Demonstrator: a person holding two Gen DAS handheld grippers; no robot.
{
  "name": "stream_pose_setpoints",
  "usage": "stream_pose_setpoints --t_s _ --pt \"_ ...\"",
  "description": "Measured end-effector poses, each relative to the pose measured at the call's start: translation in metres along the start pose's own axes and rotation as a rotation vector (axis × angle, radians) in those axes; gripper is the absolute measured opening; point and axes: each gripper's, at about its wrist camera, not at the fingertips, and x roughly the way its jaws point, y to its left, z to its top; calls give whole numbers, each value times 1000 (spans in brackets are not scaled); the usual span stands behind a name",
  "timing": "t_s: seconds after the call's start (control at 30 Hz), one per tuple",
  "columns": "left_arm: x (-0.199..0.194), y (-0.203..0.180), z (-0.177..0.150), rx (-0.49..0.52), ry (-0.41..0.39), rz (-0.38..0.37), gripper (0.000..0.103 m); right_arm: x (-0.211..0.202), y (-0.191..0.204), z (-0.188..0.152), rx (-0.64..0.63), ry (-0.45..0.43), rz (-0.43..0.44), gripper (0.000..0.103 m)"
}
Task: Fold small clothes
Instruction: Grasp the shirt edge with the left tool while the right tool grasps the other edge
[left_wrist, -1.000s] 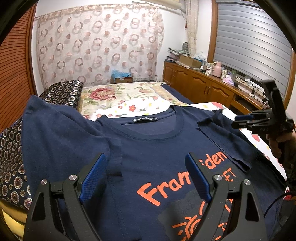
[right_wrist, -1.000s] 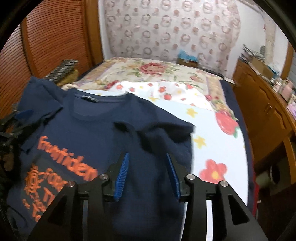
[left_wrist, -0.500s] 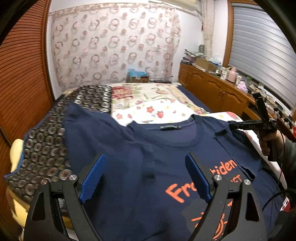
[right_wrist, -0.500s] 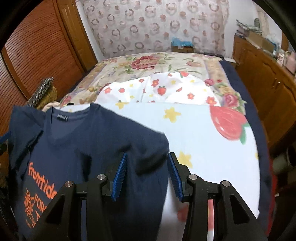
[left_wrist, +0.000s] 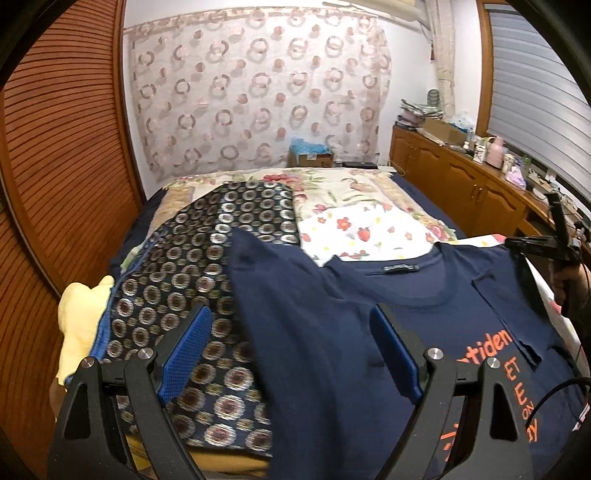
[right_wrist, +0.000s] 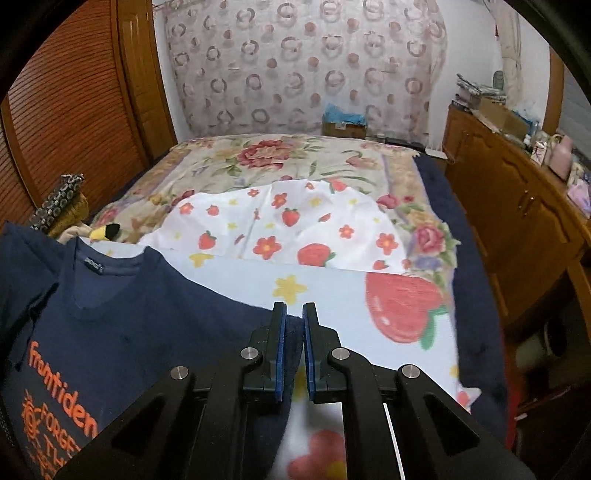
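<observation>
A navy T-shirt with orange lettering lies face up on the bed, collar toward the far end. My left gripper hangs open above its left shoulder and sleeve, one finger over the patterned cushion, nothing between the pads. In the right wrist view the T-shirt fills the lower left. My right gripper is shut on its right edge, with navy cloth pinched between the blue pads. The right gripper also shows at the far right of the left wrist view, held by a hand.
A dark circle-patterned cushion and a yellow cloth lie left of the shirt. A strawberry-print sheet covers the bed beyond it. Wooden cabinets line the right side, a louvred wooden door the left.
My right gripper moved to the shirt's right edge and closed on it. The left gripper swung left over the shirt's left shoulder, staying open.
</observation>
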Motion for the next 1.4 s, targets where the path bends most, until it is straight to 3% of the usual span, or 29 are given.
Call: stream_pose_setpoints --t_s 0.17,0.23,0.3,0.37,0.53,0.77,0.97,1.0,1.03,1.13,1.2,1.23,1.27,1.3,1.4 --pt "5 20 5 -21 1 -8 85 0 -7 7 7 -2 29 9" --pt "11 26 6 -24 21 -19 75 -3 -4 6 -10 -9 22 9" --pt "17 29 6 -23 40 -28 63 -5 -3 5 -24 -15 26 17" --pt "22 32 8 -23 54 -35 57 -7 -5 1 -31 -15 19 43" --pt "27 32 16 -29 50 -58 51 -7 -10 -11 -41 15 16 54" --pt "35 26 25 -6 59 -65 40 -8 -14 -15 -37 39 29 55" --pt "41 21 28 9 71 -59 40 2 -15 -11 -37 66 30 55" --pt "41 20 29 10 68 -67 33 4 -15 -10 -36 71 34 55" --pt "41 19 29 12 66 -74 14 6 -15 -10 -33 74 39 55" --pt "33 16 30 16 39 -93 5 7 -15 -6 -31 71 46 55" --pt "25 13 32 18 16 -108 5 8 -14 -6 -33 71 49 55" --pt "20 11 32 21 5 -109 4 9 -13 -7 -41 67 49 49" --pt "15 8 32 24 -6 -112 4 8 -12 -8 -53 61 44 21" --pt "8 6 31 25 -23 -116 4 6 -9 -9 -52 64 60 8" --pt "-9 0 27 20 -52 -128 4 -9 -1 -14 -67 24 77 6"
